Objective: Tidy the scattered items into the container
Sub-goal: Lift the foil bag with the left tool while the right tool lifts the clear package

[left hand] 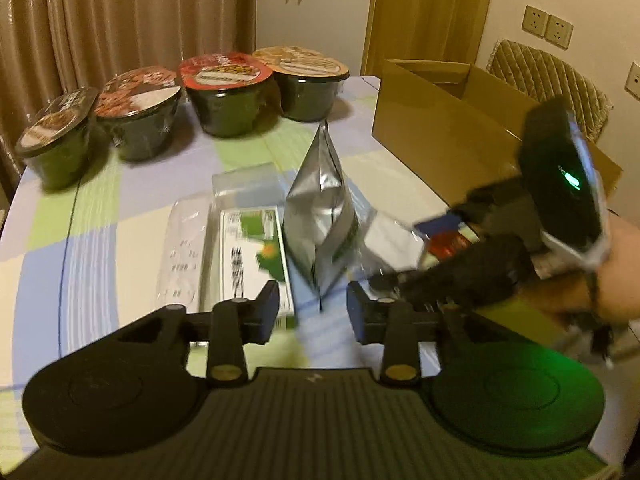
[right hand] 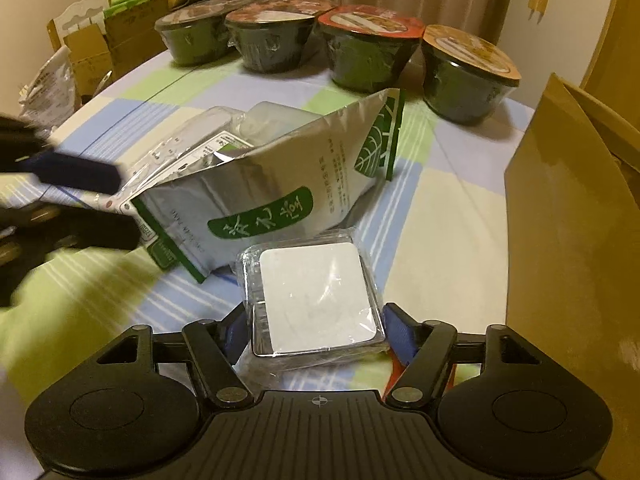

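My right gripper (right hand: 314, 328) is shut on a clear plastic-wrapped square box with a white label (right hand: 316, 304), held just above the table. A silver-and-green tea pouch (right hand: 272, 196) lies just beyond it; in the left wrist view the pouch (left hand: 320, 216) stands edge-on. My left gripper (left hand: 313, 310) is open and empty just in front of the pouch, beside a flat green-and-white packet (left hand: 248, 256). The open cardboard box (left hand: 452, 132) stands at the right; its wall (right hand: 572, 216) is right of the held box.
Several black instant-noodle bowls (left hand: 228, 92) line the table's far edge (right hand: 280, 36). Clear plastic packets (left hand: 180, 252) lie left of the green packet. The right hand and its gripper (left hand: 460, 276) cross the left view. Cartons (right hand: 104, 40) stand beyond the table at left.
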Motion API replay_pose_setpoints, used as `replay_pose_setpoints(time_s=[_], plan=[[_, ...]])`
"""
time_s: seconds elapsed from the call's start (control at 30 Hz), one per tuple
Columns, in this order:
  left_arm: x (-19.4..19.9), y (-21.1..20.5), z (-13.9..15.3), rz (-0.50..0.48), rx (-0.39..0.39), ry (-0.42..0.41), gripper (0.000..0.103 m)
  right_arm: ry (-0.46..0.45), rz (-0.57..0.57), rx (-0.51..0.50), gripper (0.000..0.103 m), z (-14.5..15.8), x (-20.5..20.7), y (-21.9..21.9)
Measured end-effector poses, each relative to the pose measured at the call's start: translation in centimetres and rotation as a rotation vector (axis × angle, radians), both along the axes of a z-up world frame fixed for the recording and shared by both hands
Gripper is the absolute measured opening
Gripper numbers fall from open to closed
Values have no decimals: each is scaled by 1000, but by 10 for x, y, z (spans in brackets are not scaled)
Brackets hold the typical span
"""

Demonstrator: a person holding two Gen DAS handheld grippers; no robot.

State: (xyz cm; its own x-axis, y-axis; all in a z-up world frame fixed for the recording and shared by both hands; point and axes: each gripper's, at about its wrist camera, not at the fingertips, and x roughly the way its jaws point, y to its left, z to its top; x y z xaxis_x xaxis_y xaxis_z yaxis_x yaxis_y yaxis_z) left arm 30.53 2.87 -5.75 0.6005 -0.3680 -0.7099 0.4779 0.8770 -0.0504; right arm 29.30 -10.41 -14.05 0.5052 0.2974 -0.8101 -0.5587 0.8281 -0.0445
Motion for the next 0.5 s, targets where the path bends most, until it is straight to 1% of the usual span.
replay_pose_setpoints(time_s=[0.17, 0.2, 0.23, 0.27, 0.4, 0.5], plan=[[23, -16, -13, 13, 6, 4, 33, -8, 3, -14, 71, 1, -16, -2], [26, -18, -16, 20, 10, 8, 28, -8, 2, -14, 71, 1, -18, -3], [29, -20, -18, 24, 13, 14, 7, -8, 0, -12, 71, 2, -19, -4], [30, -22, -19, 26, 15, 18, 2, -7, -3, -11, 71, 3, -21, -5], [17, -23, -18, 24, 15, 9, 0, -3, -11, -4, 71, 8, -33, -12], [-3, -19, -12, 9, 21, 11, 0, 1, -7, 2, 71, 13, -46, -18]])
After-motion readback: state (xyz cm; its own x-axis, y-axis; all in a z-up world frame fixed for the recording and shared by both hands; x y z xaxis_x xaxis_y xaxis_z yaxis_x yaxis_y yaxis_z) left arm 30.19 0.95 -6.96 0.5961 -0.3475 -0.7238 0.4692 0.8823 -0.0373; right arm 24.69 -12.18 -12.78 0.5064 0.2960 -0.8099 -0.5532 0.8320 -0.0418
